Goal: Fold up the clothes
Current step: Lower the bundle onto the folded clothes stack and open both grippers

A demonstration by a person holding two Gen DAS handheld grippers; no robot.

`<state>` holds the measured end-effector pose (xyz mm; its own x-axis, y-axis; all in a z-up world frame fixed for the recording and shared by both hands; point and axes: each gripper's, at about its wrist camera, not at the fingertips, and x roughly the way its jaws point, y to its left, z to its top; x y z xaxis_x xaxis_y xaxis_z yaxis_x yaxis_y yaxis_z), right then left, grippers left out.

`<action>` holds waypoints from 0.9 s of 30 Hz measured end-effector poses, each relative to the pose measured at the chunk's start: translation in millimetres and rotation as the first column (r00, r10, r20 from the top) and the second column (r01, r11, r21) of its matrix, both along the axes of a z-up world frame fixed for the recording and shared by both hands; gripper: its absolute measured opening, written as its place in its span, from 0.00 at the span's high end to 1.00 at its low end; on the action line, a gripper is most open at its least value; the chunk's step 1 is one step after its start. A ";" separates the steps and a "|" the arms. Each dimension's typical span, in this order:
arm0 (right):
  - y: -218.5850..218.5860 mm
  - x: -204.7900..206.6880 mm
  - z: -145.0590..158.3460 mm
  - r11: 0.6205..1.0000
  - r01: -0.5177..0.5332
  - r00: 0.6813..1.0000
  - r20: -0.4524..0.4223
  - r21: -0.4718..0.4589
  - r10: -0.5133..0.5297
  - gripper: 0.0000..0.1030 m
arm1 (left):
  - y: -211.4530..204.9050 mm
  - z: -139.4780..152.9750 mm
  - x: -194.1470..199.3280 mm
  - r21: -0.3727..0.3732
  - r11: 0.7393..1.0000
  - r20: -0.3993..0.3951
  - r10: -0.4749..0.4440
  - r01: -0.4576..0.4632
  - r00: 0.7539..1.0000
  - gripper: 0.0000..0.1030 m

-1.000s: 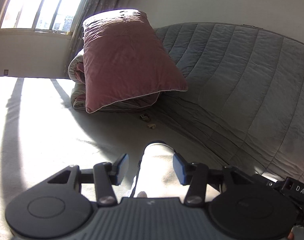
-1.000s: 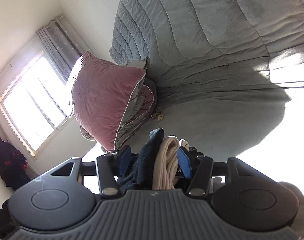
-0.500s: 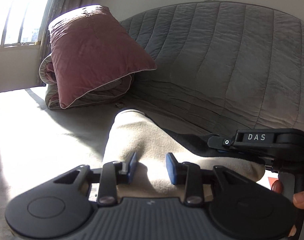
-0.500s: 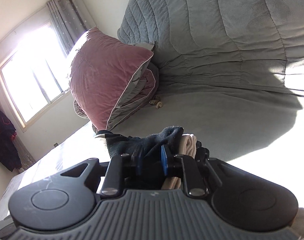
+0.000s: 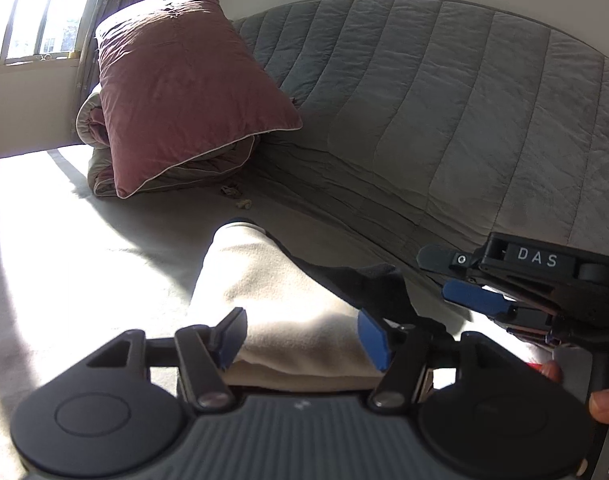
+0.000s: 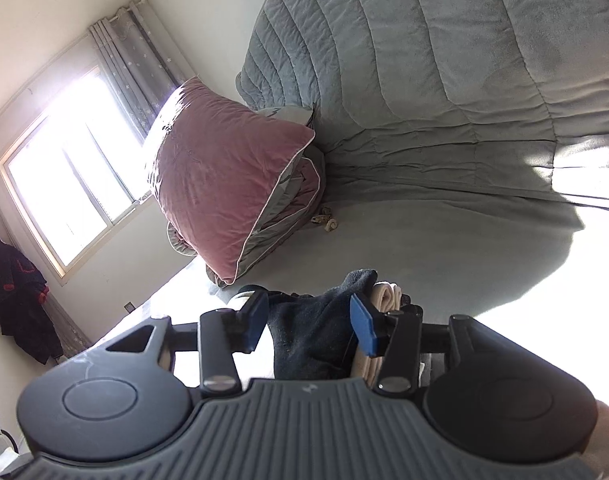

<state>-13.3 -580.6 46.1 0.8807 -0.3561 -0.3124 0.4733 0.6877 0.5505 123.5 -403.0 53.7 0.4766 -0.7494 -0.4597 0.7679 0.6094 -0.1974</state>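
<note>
On the bed (image 5: 84, 264), a folded cream garment (image 5: 276, 296) with a dark layer (image 5: 368, 284) lies close in front of both cameras. Left tool (image 5: 302, 334) spread wide, its blue pads either side of the cream fold, not pinching it. Right tool (image 6: 310, 318) also wide; dark cloth (image 6: 312, 336) sits between its pads, cream folds (image 6: 386, 294) beside the right pad; contact unclear. From the left view, the right tool (image 5: 476, 300) hovers at the garment's right edge. Pink pillow (image 5: 184, 92) on rolled bedding behind, grey quilt (image 5: 444, 112) alongside.
</note>
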 end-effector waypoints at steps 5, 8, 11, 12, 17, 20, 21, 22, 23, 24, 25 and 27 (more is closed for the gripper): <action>14.7 -19.4 14.0 0.999 -0.005 1.000 -0.013 0.042 0.006 0.45 | 19.3 15.6 -20.4 0.054 0.998 -0.016 0.022 -0.021 1.000 0.35; 27.3 -28.5 23.4 0.999 -0.011 1.000 -0.027 0.031 0.012 0.41 | 29.4 24.8 -33.8 0.083 0.996 -0.030 0.047 -0.044 0.998 0.29; 39.2 -38.7 31.2 0.999 -0.024 0.999 -0.027 0.029 0.024 0.37 | 39.7 32.0 -46.0 0.105 0.993 -0.059 0.068 -0.062 0.996 0.25; 42.9 -42.5 33.5 0.999 -0.029 0.999 -0.024 0.030 0.030 0.36 | 42.3 33.7 -49.5 0.114 0.991 -0.065 0.072 -0.065 0.995 0.23; 58.2 -58.1 43.5 0.999 -0.035 0.999 -0.028 0.024 0.036 0.29 | 52.9 43.2 -71.1 0.194 0.977 -0.035 0.098 -0.089 0.995 0.17; 65.2 -64.1 49.4 0.999 -0.041 0.998 -0.042 0.022 0.042 0.26 | 55.8 48.9 -82.3 0.232 0.969 -0.005 0.090 -0.086 0.996 0.12; 67.3 -66.2 51.2 0.999 -0.039 0.998 -0.047 0.020 0.040 0.24 | 56.5 50.5 -86.3 0.248 0.965 0.005 0.087 -0.085 0.996 0.10; 69.4 -68.3 53.1 0.999 -0.037 0.998 -0.051 0.018 0.038 0.23 | 57.2 52.2 -90.3 0.264 0.961 0.015 0.083 -0.084 0.996 0.08; 71.4 -70.4 54.9 0.999 -0.035 0.998 -0.054 0.014 0.036 0.19 | 57.9 53.8 -94.3 0.280 0.957 0.025 0.079 -0.083 0.997 0.07; 73.1 -72.2 56.9 0.999 -0.034 0.998 -0.057 0.007 0.034 0.11 | 58.4 54.8 -96.9 0.291 0.953 0.031 0.074 -0.080 0.997 0.07; 74.5 -73.7 58.8 0.999 -0.032 0.998 -0.058 -0.001 0.032 0.06 | 59.1 56.7 -100.5 0.307 0.949 0.041 0.067 -0.076 0.997 0.05; 77.3 -78.5 62.8 0.999 -0.031 0.998 -0.052 -0.019 0.030 0.00 | 60.6 59.9 -106.0 0.326 0.942 0.062 0.065 -0.081 0.996 0.01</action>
